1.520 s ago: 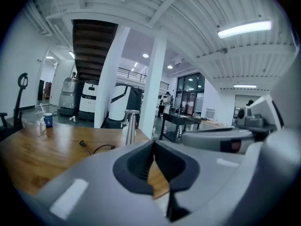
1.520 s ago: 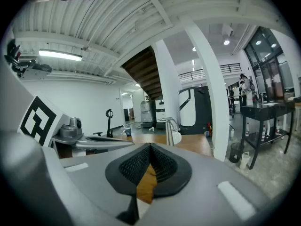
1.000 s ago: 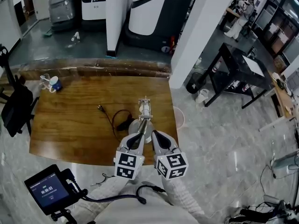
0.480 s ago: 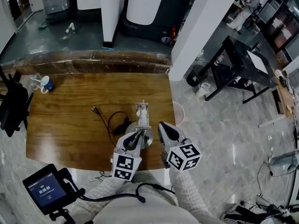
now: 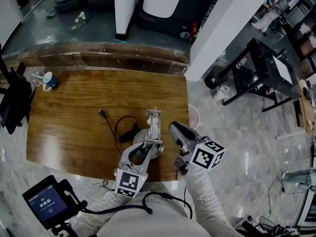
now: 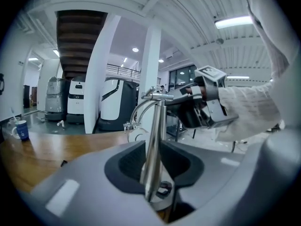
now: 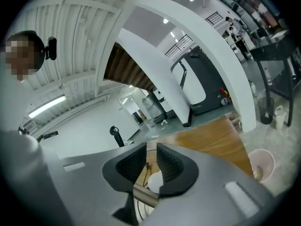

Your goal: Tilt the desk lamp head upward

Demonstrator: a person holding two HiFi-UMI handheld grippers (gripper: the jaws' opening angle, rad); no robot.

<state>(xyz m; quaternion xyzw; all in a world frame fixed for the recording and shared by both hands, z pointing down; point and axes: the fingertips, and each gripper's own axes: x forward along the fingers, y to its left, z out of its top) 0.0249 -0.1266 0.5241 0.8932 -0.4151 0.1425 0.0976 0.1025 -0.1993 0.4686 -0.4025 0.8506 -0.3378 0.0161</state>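
The chrome desk lamp [image 5: 153, 127] stands on the wooden table [image 5: 74, 132] near its front edge, its round base [image 5: 157, 152] under its thin pole. My left gripper [image 5: 143, 146] reaches the pole from the near side. In the left gripper view the pole [image 6: 154, 140] stands between the jaws of the left gripper [image 6: 153, 171], which are opening, the pads no longer pressed on it. My right gripper [image 5: 174, 128] is off to the lamp's right, its jaws opening a narrow gap with nothing between them [image 7: 151, 163]. Below them shows a white disc of the lamp [image 7: 154, 181].
A black cable [image 5: 121, 127] with a plug [image 5: 101, 113] lies left of the lamp. A blue-and-white mug [image 5: 48, 79] sits at the table's far left. A black chair [image 5: 12, 102] stands beside the table's left edge; a pale bin [image 7: 261, 161] is on the floor to the right.
Both grippers were shut at the lamp a second ago. The right one has pulled away to the right and parted slightly. The left jaws have loosened off the pole.
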